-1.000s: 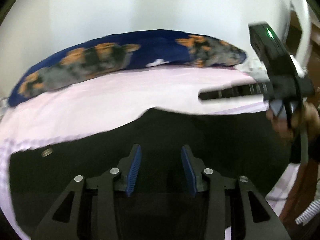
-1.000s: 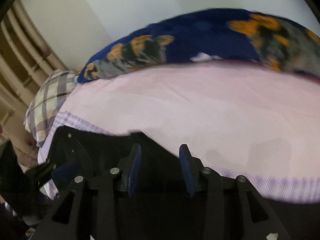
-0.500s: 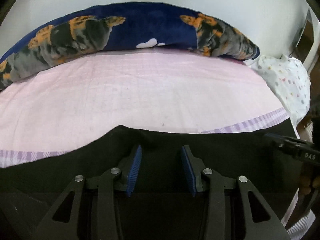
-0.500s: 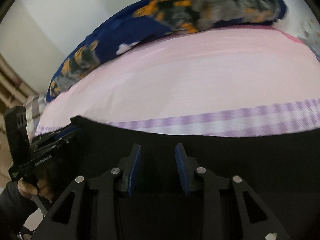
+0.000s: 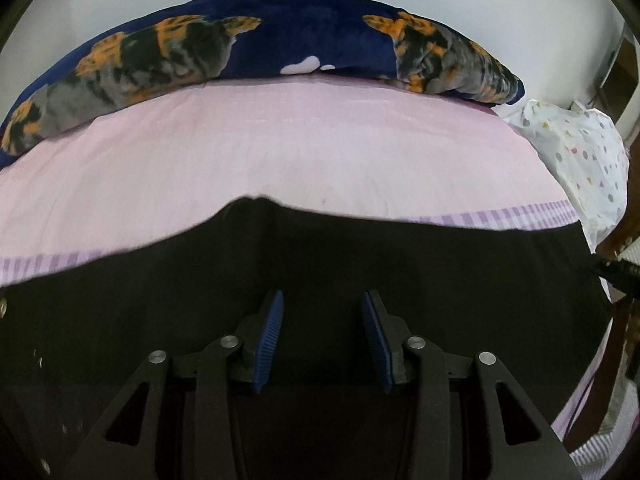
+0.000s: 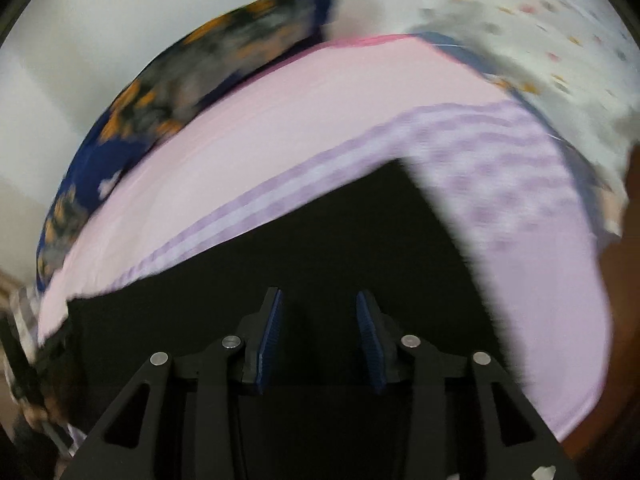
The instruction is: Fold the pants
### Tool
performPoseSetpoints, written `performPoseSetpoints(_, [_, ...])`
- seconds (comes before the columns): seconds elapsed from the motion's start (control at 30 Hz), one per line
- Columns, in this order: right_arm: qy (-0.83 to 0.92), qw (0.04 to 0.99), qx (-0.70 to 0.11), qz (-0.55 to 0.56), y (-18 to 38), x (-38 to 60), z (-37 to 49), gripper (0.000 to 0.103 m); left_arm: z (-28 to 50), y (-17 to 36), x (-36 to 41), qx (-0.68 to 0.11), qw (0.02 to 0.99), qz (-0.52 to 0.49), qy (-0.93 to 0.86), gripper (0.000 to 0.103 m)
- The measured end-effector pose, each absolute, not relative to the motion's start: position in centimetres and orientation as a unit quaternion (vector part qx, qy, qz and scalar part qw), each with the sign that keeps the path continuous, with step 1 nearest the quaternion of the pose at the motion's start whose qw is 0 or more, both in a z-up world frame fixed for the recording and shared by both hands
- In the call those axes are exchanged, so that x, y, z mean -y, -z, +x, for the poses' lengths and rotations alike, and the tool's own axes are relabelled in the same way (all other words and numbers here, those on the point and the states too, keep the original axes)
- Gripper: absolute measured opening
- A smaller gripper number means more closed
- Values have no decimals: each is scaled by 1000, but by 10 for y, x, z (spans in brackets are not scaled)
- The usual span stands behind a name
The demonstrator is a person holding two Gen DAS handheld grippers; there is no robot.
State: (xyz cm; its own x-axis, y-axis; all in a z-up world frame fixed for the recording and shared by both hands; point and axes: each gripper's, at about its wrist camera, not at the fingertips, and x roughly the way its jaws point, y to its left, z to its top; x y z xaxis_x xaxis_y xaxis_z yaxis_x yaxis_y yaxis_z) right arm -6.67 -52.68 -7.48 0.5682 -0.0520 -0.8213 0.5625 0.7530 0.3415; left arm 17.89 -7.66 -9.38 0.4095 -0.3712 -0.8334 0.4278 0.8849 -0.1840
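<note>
Black pants [image 5: 360, 264] lie spread on a pink bed sheet [image 5: 280, 148], filling the lower half of the left wrist view. My left gripper [image 5: 322, 320] is open and empty just above the black cloth. In the right wrist view the pants [image 6: 340, 240] also fill the lower part, with a corner near the sheet's purple striped border [image 6: 460, 140]. My right gripper [image 6: 318, 320] is open and empty over the pants. The right gripper's edge [image 5: 616, 272] shows at the far right of the left wrist view.
A navy blanket with orange and grey animal print [image 5: 260, 52] lies along the bed's far edge by a white wall. A white dotted pillow [image 5: 576, 152] sits at the bed's right end. The right wrist view is blurred.
Both grippers have lowered toward the pants. The right view has swung right, toward the pants' corner and the dotted pillow. Both grippers stay open.
</note>
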Motion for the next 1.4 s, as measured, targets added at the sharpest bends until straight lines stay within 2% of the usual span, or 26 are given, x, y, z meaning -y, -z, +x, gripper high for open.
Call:
performPoseSetpoints(0.3, [111,798,-401,436,94,596,-140,37,138,72,84,-489,834,31,255,44])
performPoseSetpoints(0.57, [42,801,-391,451,104,588,-173,37,89,60,140,-483,802,84,343,45])
performPoseSetpoints(0.7, [27,800,-367,474,110,586,-177,40,72,67,165,-488,783,116,367,45])
performPoseSetpoints(0.93, [12,797,-344,496,116,565,-176,38,60,84,186,-498,767,159,374,45])
performPoseSetpoints(1.03, [28,788,-331,519,119,559,-171,31,57,90,189,-491,770,168,373,46])
performPoseSetpoints(1.1, [53,793,-323,515,118,554,-167,18,54,91,191,-484,773,174,372,48])
performPoseSetpoints(1.2, [68,803,-311,505,111,548,-162,14,52,92,191,-478,777,170,372,50])
performPoseSetpoints(1.4, [62,825,-300,474,73,523,-137,13,65,84,168,-485,787,107,365,50])
